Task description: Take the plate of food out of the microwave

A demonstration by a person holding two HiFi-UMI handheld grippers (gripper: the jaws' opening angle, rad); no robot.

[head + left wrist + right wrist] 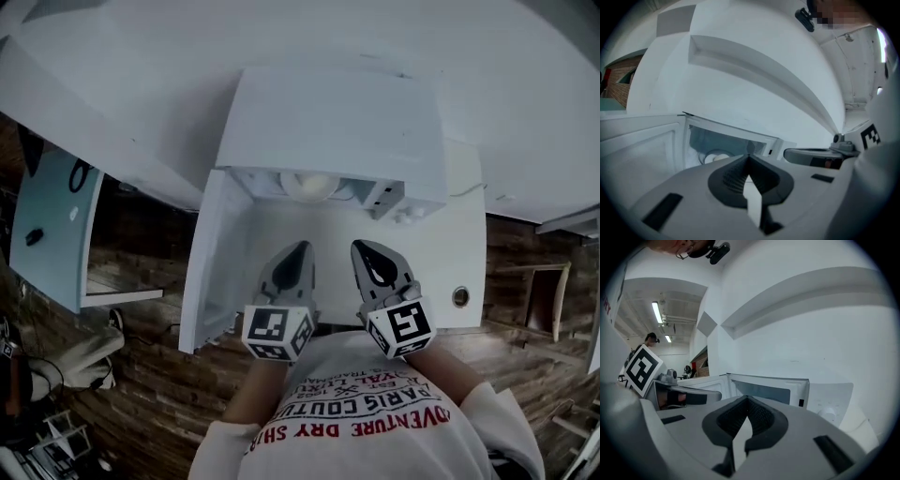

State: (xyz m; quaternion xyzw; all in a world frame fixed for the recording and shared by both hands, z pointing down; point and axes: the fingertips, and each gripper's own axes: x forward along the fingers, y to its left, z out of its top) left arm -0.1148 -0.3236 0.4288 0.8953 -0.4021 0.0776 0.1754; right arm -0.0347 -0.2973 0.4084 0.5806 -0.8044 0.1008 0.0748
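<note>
A white microwave point(328, 122) stands on a white table, its door point(214, 262) swung open to the left. Inside, a pale plate point(309, 185) with something light on it shows at the cavity's front; it also shows in the left gripper view as the plate point(717, 157). My left gripper point(302, 247) and right gripper point(359, 246) hover side by side just in front of the opening, both shut with nothing held. The left gripper's tips point(749, 157) meet, and so do the right gripper's tips point(747, 399). Neither touches the plate.
The microwave's control knobs point(827, 414) sit on its right side. The white tabletop point(450, 272) carries a small round fitting point(459, 296). A pale blue panel point(56, 225) stands at the left above a wooden floor. A white wall rises behind the microwave.
</note>
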